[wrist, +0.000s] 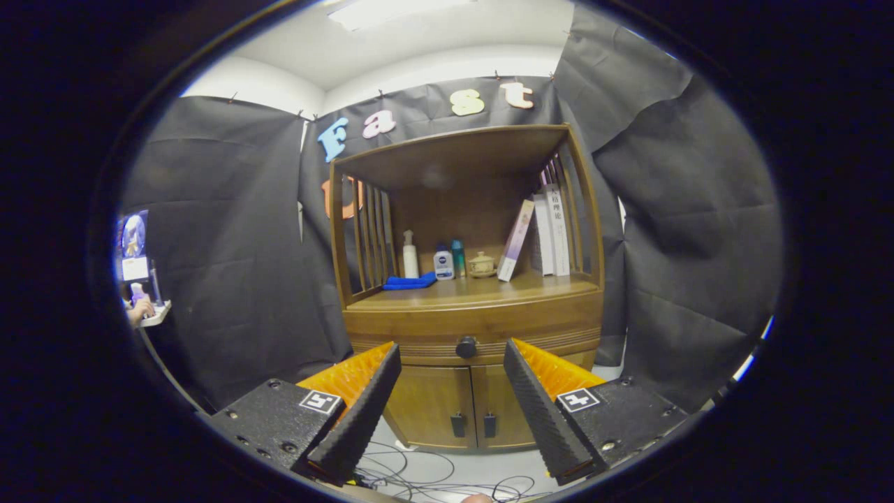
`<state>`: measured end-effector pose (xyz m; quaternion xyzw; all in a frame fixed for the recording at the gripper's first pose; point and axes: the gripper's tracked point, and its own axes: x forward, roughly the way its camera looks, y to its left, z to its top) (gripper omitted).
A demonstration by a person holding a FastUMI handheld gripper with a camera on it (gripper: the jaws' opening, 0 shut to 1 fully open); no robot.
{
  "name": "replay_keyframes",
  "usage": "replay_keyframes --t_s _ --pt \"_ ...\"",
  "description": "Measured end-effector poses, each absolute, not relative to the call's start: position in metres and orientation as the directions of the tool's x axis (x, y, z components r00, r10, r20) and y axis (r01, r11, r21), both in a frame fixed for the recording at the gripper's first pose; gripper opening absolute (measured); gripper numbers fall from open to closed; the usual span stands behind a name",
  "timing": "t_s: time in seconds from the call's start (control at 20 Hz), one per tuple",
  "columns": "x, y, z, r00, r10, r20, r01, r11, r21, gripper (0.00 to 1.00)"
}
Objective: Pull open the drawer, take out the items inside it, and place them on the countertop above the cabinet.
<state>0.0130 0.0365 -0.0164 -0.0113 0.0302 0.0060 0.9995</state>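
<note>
Wooden cabinet (468, 307) straight ahead, drawer (475, 327) still shut, round dark knob (466, 347) sitting dead centre on its front. Hand-held gripper (452, 356) spread wide open, gripping nothing, knob just beyond and between the fingers (363, 412), not touching. Surface (482, 288) above the drawer already crowded: blue cloth (408, 281), white pump bottle (411, 255), a couple of small bottles (444, 264), little lidded pot (481, 265), leaning books (541, 234). Two doors (461, 409) below the drawer, cables (433, 471) on the floor beneath.

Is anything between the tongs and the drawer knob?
No. In the gripper view the open tongs frame the drawer knob beyond them, with only open air between; the drawer is closed.
</note>
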Motion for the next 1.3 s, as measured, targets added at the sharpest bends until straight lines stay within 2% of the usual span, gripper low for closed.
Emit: replay_keyframes --t_s 0.4,0.85,1.3 --pt "0.045 0.043 -0.036 0.996 -0.006 -0.094 0.007 1.0 0.007 0.97" --pt "0.137 0.03 -0.073 0.993 -0.05 -0.111 0.048 0.999 -0.023 0.97" --pt "0.231 0.012 -0.11 0.979 -0.117 -0.165 0.1 0.989 -0.105 0.78"
